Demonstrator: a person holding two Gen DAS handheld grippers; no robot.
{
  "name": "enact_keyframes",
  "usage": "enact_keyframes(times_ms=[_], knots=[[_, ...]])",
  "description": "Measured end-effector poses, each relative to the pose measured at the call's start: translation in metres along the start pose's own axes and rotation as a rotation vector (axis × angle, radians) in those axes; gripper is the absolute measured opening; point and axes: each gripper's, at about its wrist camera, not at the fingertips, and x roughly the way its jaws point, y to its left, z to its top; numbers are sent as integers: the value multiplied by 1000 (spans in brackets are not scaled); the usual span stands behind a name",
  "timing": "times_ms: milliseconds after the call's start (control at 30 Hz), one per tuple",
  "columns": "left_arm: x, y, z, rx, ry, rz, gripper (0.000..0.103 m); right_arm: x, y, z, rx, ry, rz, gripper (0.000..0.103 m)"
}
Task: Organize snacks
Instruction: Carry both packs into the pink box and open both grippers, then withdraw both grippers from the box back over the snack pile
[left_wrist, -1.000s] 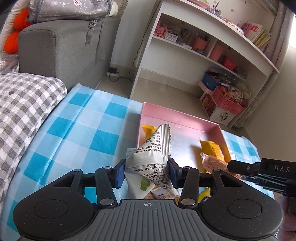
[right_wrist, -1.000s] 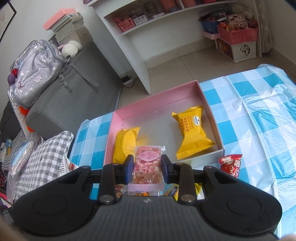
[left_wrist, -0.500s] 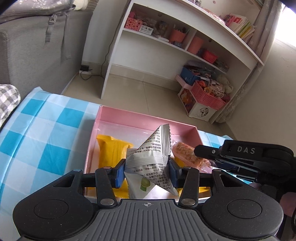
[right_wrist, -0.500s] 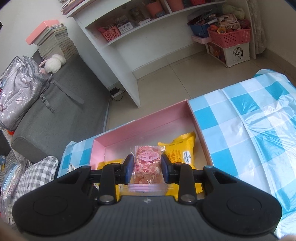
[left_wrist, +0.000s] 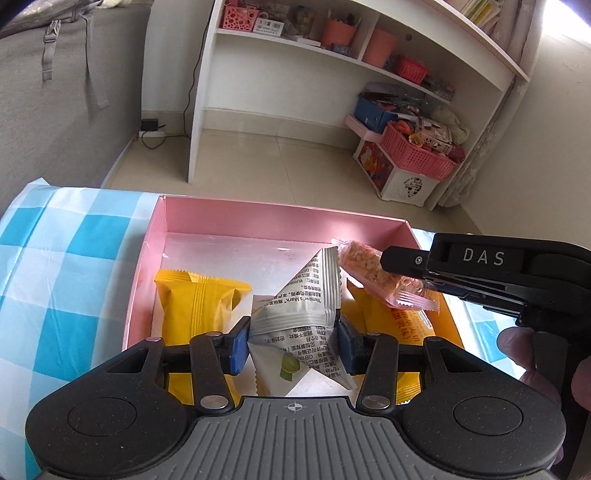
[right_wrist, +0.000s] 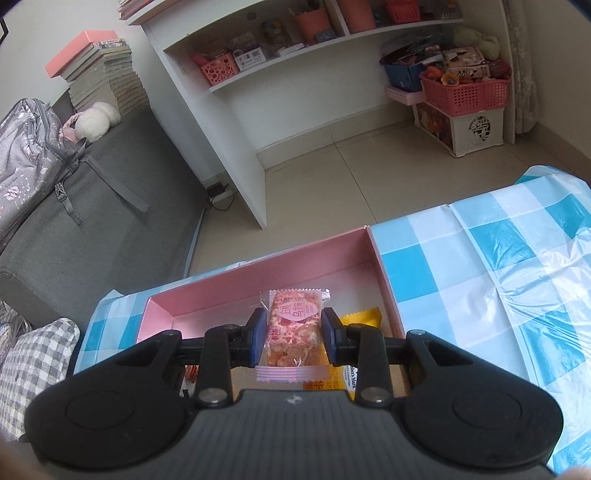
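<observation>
Beige tile floor (left_wrist: 295, 162). White shelf unit (right_wrist: 258, 122) at 12 o'clock against cream wall (left_wrist: 535, 155), cluttered with pink baskets and pots. Red basket (right_wrist: 465, 94) on white crate at 2 o'clock. Grey sofa (right_wrist: 85, 221) at 9–10 o'clock, grey backpack (right_wrist: 26, 158) on it, book stack (right_wrist: 99, 81) behind. Power strip (left_wrist: 153, 133) by the wall. Daylight from 1 o'clock.

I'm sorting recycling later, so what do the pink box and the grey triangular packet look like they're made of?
Pink box: probably coated cardboard, with thin straight walls, sharp folded corners and a slightly glossy floor. Grey triangular packet: likely matte foil-laminate film, crinkled, with serrated sealed edges.
</observation>
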Motion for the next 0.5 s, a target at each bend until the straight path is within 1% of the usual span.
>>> enact_keyframes(times_ms=[33, 100, 133, 167, 200, 267, 367, 500], knots=[[1, 0, 0, 5, -2, 3, 49, 0, 0, 0, -1, 0, 0, 30], [1, 1, -1, 10, -1, 5, 54, 0, 0, 1, 8, -3, -2, 34], [0, 1, -1, 11, -3, 1, 60, -1, -1, 2, 11, -6, -6, 36], [-1, 2, -1, 11, -6, -7, 67, -2, 0, 2, 11, -7, -5, 44], [-3, 2, -2, 11, -11, -13, 71, -4, 0, 2, 9, -7, -3, 49], [-8, 2, -2, 13, -22, -20, 79, -6, 1, 2, 1, -8, -6, 54], [-14, 0, -1, 16, -26, -28, 83, -12, 3, 3, -5, -10, -6, 60], [-26, -3, -2, 29, -26, -33, 85, -24, 4, 4, -12, -20, -11, 69]])
